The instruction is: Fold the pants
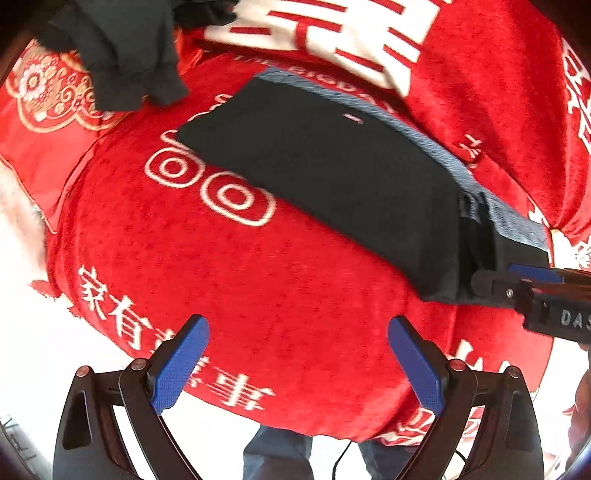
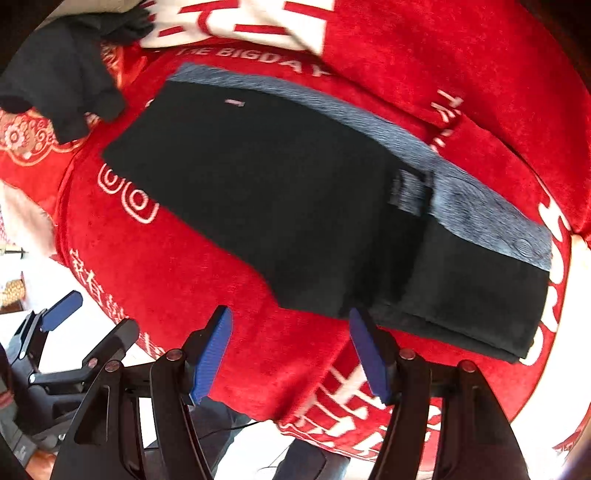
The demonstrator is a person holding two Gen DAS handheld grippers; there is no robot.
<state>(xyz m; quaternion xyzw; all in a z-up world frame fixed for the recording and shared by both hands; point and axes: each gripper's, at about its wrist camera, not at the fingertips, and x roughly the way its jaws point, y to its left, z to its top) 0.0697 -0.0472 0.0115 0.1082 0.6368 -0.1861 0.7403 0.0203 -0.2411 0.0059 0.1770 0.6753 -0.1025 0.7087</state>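
The black pants (image 1: 332,177) lie folded into a long rectangle on the red cloth (image 1: 258,288), with a grey waistband strip along the far edge. My left gripper (image 1: 299,354) hovers open over bare red cloth, short of the pants. From the right, my right gripper (image 1: 506,277) reaches the pants' near right end. In the right wrist view the pants (image 2: 277,203) fill the middle. My right gripper (image 2: 291,343) is open, its right pad tip at the pants' near edge and nothing between the pads. The left gripper (image 2: 85,321) shows at lower left, open.
A crumpled dark garment (image 1: 122,55) lies at the far left, also visible in the other view (image 2: 62,85). A white cloth with red characters (image 1: 332,33) lies at the back. The table edge runs close below the grippers, with a person's legs in jeans (image 1: 277,454) beyond it.
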